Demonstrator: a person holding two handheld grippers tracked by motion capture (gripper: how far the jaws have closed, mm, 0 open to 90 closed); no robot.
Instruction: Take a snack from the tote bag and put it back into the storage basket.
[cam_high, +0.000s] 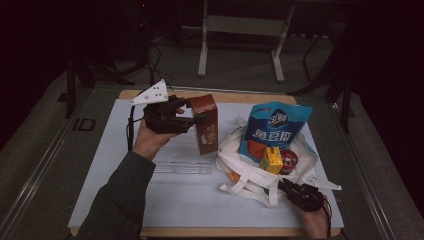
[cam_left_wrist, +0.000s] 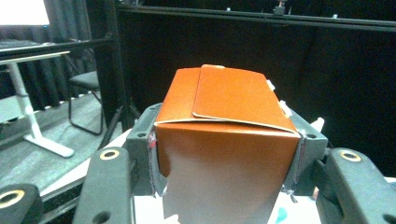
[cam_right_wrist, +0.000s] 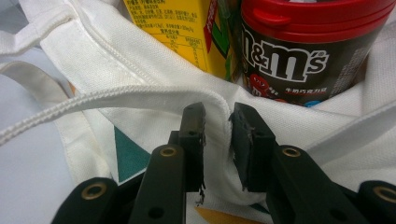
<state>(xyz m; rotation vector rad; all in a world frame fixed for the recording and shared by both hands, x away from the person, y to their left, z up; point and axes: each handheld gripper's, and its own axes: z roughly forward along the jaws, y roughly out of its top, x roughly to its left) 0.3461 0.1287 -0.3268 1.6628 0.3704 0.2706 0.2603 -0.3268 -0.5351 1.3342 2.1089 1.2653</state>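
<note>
Table (cam_high: 125, 200) under white sheet, dark room, grey floor (cam_high: 240, 70)

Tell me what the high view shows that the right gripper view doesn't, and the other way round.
High view alone: the left gripper clamped on the brown carton, a blue snack bag, and a clear tray on the table.

Right gripper view alone: the black jaws of the right gripper pinching a fold of cloth, and the printed lettering on the jar.

Both: the white tote bag, yellow box and red-lidded candy jar.
</note>
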